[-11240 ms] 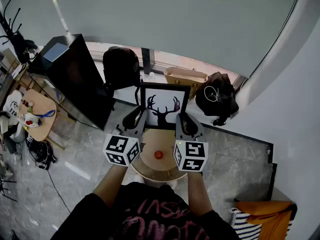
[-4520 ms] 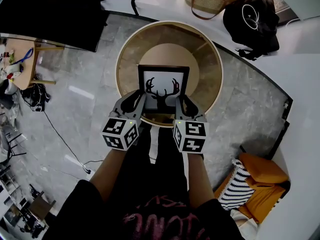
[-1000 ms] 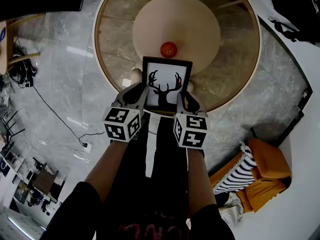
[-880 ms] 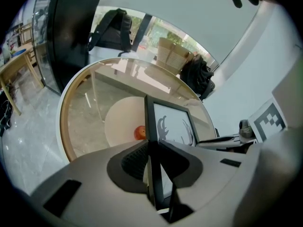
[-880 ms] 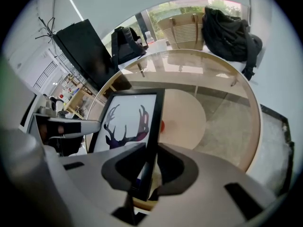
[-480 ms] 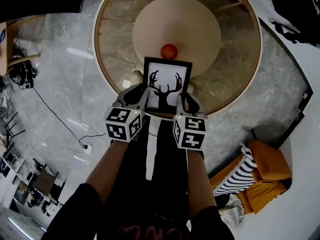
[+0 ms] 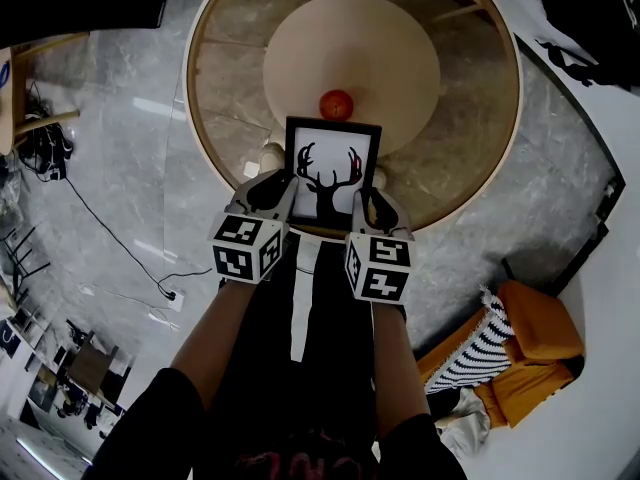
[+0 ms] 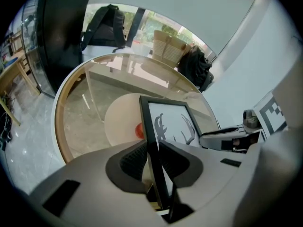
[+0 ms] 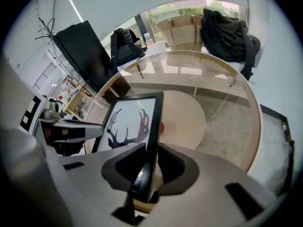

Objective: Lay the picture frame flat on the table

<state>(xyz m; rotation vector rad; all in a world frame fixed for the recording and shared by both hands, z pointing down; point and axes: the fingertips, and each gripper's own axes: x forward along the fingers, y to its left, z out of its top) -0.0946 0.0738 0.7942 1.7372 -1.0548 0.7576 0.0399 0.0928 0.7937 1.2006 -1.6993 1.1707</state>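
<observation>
Between the tools (image 7: 284, 182) (image 7: 364, 198), picture frame (image 7: 332, 163)

The left arm (image 7: 215, 356) and right arm (image 7: 397, 360) reach forward side by side, close together. The left gripper (image 7: 278, 190) has its jaws pressed on the left edge of the frame (image 7: 332, 163). The right gripper (image 7: 368, 200) pinches the right edge. Both grippers sit level, with their marker cubes facing up.

the picture frame (image 8: 170, 124) hides part of the red ball (image 8: 138, 130).
</observation>
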